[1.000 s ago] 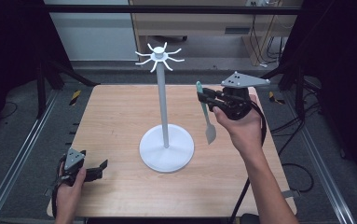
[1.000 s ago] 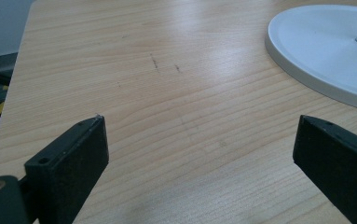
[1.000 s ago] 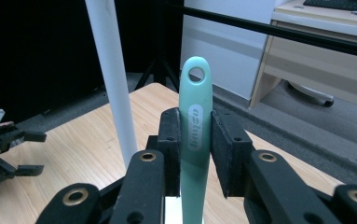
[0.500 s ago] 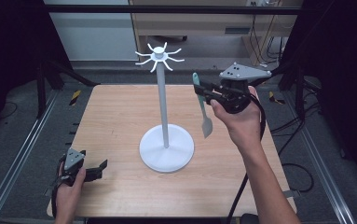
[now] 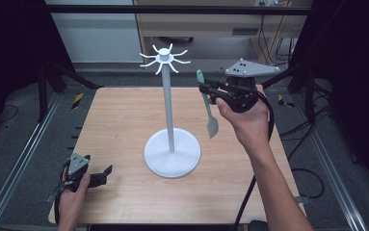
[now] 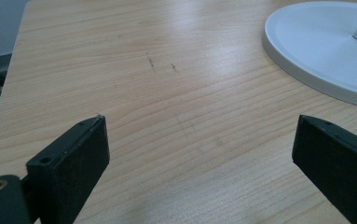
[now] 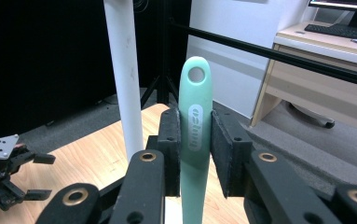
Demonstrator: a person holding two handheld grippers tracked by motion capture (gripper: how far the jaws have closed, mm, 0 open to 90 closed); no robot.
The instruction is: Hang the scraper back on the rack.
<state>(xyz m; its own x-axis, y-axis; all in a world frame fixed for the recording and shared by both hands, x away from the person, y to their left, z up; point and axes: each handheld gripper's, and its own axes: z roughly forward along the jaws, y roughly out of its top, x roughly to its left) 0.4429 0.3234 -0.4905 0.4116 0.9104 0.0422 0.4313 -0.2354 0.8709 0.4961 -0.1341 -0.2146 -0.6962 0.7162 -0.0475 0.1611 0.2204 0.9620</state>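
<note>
Right claw (image 7: 195,154) clamped on spatula (image 5: 208,103) handle; left claw (image 6: 199,154) wide, empty, resting on counter (image 5: 119,125). Risk: hanging hole missing hook (image 5: 175,68), handle knocking rack (image 5: 168,115), spatula swinging in grip.

Smooth matt green plastic spatula (image 7: 195,135), glossy white stand (image 5: 171,153), light wood-grain table (image 5: 119,120)

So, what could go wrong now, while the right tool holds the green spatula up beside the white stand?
1. The right tool grips only the spatula handle, and the blade hangs free; it may swing and knock the stand's pole.
2. The hanging hole is small and the hooks are thin, so it may miss.
3. A push high on the stand could tip it; the left tool rests away from its base.
</note>
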